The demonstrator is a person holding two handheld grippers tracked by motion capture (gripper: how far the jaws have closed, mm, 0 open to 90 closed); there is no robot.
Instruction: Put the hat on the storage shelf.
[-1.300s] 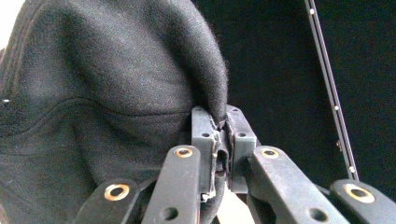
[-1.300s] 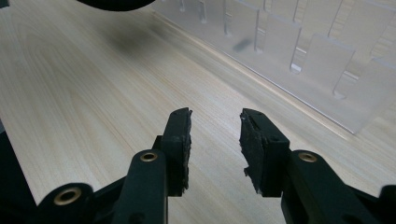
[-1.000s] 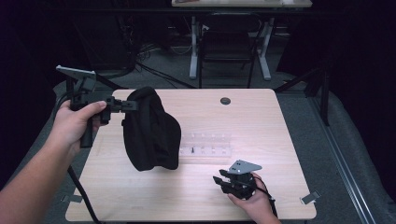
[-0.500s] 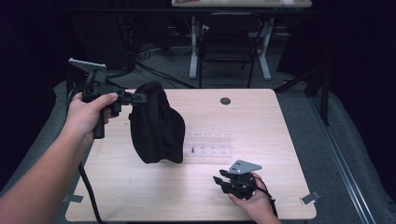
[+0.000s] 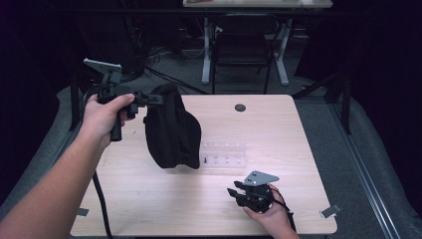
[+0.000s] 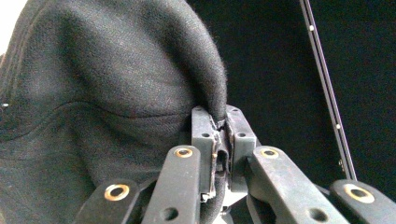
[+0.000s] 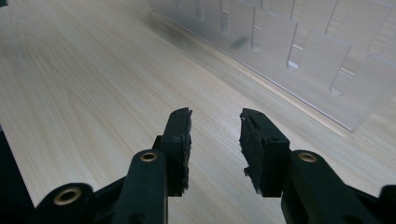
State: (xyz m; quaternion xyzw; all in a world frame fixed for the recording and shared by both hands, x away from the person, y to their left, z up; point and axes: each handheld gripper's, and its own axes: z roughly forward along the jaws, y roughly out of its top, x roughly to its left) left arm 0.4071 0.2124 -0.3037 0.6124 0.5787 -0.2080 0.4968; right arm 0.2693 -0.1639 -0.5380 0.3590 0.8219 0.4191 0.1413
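A black cloth bag (image 5: 171, 129) hangs above the left half of the wooden table (image 5: 278, 124), its lower end still near the tabletop. My left gripper (image 5: 160, 99) is shut on the bag's top edge and held high at the table's left rear. In the left gripper view the dark fabric (image 6: 116, 107) is pinched between the jaws of the left gripper (image 6: 219, 135). A clear plastic compartment box (image 5: 226, 154) lies at the table's middle, partly behind the bag. My right gripper (image 5: 235, 191) rests low near the front edge, open with nothing between its fingers (image 7: 215, 126), facing the clear box (image 7: 299, 51).
A small dark screw (image 5: 204, 160) lies in the clear box's left end. A round black grommet (image 5: 240, 107) sits at the table's back. Bits of tape (image 5: 330, 210) mark the front corners. Beyond the table stand a chair and desk legs (image 5: 244, 55).
My left gripper has risen and moved right and back, lifting the black bag higher off the table. The right gripper has stayed in place.
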